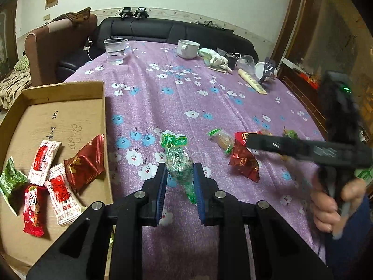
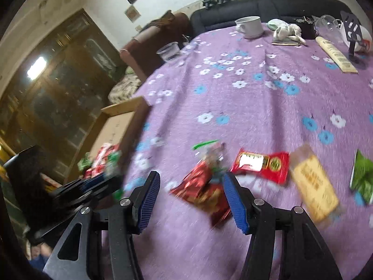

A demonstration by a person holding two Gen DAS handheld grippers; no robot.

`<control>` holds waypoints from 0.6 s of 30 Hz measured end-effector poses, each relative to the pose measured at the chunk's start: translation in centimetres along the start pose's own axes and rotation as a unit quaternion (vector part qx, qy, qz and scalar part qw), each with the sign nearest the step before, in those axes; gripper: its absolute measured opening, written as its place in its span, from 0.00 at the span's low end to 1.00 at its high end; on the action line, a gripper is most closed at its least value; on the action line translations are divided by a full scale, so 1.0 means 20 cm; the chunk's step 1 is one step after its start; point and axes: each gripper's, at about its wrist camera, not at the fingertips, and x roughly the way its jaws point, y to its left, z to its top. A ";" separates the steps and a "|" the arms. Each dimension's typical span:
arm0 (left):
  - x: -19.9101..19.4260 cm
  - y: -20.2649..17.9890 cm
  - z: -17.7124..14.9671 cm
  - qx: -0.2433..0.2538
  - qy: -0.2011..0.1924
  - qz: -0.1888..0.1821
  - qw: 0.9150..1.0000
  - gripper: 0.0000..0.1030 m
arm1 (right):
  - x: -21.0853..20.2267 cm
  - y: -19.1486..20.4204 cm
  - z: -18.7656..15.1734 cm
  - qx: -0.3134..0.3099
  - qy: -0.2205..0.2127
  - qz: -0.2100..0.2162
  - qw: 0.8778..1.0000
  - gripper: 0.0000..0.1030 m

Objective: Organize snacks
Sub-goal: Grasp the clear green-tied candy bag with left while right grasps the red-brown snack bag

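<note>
Green cellophane crinkled between my left gripper point(image 1: 180, 175)'s blue pads — they were clenched on a clear green-ended snack point(image 1: 178, 161), held at lower centre of the left view, seemingly just above the purple cloth point(image 1: 186, 107). The box point(image 1: 103, 116) sat at the left edge of that view, with five or six packets already inside, red, white and green. So I judged the step in hand to be carrying this snack over to the box. The next move called for a swing to the left past the cardboard wall, then letting go over a bare part of the floor, clear of the pile.

My right gripper point(image 2: 191, 198) stood wide apart and gripped nothing. It hung over a dark red packet point(image 2: 202, 191) at lower centre of its own view, which was blurred, so I could not tell how near the pads were to the foil. That packet looked like its next pick: drop, straddle, close.

Each view gave what the other lacked. From the left I saw the box's contents plainly, and my right hand point(image 1: 326, 205) on its handle at the lower right. From the right I saw the loose snacks better — a red bar point(image 2: 261, 165), a tan packet point(image 2: 312, 184), a green packet point(image 2: 362, 175) at the right edge — and the left gripper only as a dark blur at the lower left.
</note>
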 end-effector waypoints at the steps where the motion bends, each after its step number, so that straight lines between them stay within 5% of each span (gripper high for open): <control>1: -0.01 0.00 -0.01 0.000 -0.002 -0.001 1.000 0.19 | 0.02 -0.02 0.00 0.004 0.002 0.010 1.000 0.58; 5: -0.06 0.02 -0.02 0.003 -0.007 0.003 1.000 0.20 | 0.09 -0.09 -0.05 0.019 0.019 0.022 0.999 0.60; 8: -0.06 0.04 -0.02 -0.001 -0.008 0.004 1.000 0.20 | 0.07 -0.01 -0.09 -0.032 0.034 0.031 0.998 0.61; 13: -0.05 0.03 -0.02 -0.005 -0.005 0.006 1.000 0.20 | 0.12 0.11 -0.14 -0.109 0.030 -0.076 0.991 0.65; 15: -0.04 0.02 -0.02 -0.004 -0.004 0.008 1.000 0.20 | 0.13 0.11 -0.17 -0.122 0.020 -0.101 0.987 0.57; 16: -0.04 0.01 -0.02 -0.003 -0.004 0.008 1.000 0.20 | 0.13 0.12 -0.18 -0.125 0.023 -0.106 0.986 0.40; 18: -0.03 0.00 -0.02 0.000 -0.003 0.011 1.000 0.20 | 0.12 0.11 -0.18 -0.118 0.017 -0.110 0.987 0.36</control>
